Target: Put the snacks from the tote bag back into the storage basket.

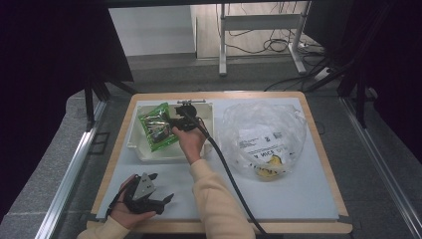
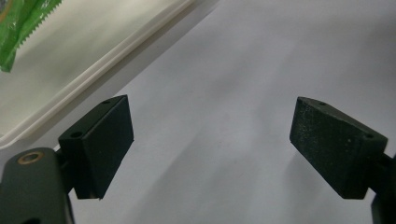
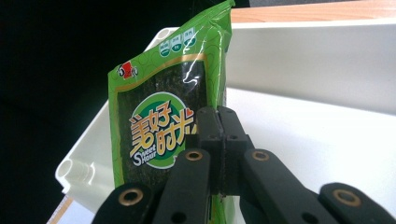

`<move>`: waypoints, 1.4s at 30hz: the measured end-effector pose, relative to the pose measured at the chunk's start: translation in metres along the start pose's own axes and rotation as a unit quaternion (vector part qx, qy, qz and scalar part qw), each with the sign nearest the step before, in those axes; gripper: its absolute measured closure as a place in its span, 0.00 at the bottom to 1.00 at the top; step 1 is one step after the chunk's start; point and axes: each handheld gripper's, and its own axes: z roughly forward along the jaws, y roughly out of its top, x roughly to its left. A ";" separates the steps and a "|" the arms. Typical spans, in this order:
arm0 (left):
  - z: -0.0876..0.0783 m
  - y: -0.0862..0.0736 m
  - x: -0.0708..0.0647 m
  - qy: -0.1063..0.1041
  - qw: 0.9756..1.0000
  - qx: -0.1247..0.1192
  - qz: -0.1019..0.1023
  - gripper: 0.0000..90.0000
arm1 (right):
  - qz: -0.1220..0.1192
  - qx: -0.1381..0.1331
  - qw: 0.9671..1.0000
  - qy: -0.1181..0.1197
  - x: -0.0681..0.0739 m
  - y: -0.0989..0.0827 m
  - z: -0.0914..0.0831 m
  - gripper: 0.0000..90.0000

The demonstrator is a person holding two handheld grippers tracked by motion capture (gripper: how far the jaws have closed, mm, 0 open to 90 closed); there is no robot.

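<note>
A green snack packet [image 1: 157, 126] with a dark window and orange lettering stands tilted inside the white bin [image 1: 209, 130]. My right gripper [image 1: 175, 121] is shut on the packet's edge. In the right gripper view the two jaws press together on the green packet [image 3: 159, 121], holding it above the bin's white floor [image 3: 327, 140]. My left gripper [image 1: 161, 188] rests in a hand on the white mat near the front left. Its jaws stand wide apart, with bare mat between the black pads [image 2: 100, 142]. A corner of the green packet [image 2: 18, 28] and the bin's rim [image 2: 93, 70] show at that view's upper left.
A crumpled clear plastic bag [image 1: 263, 137] with printed labels and something yellow [image 1: 268, 167] inside lies on the mat to the right of the bin. The white mat [image 1: 298, 194] covers a wooden-edged table. A black cable [image 1: 234, 184] trails from the right gripper toward the front edge.
</note>
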 end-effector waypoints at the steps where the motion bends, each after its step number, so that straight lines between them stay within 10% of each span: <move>1: 0.000 0.000 0.000 0.000 1.000 0.000 0.000 0.15 | 0.001 0.001 1.000 -0.001 0.000 -0.001 0.002 1.00; 31: -0.001 0.000 0.001 -0.002 1.000 -0.003 0.001 0.15 | 0.032 0.034 0.998 -0.049 0.002 -0.028 0.044 0.99; 42: -0.001 0.000 0.001 -0.003 1.000 -0.002 0.002 0.15 | 0.025 0.055 0.997 -0.052 0.004 -0.029 0.041 0.73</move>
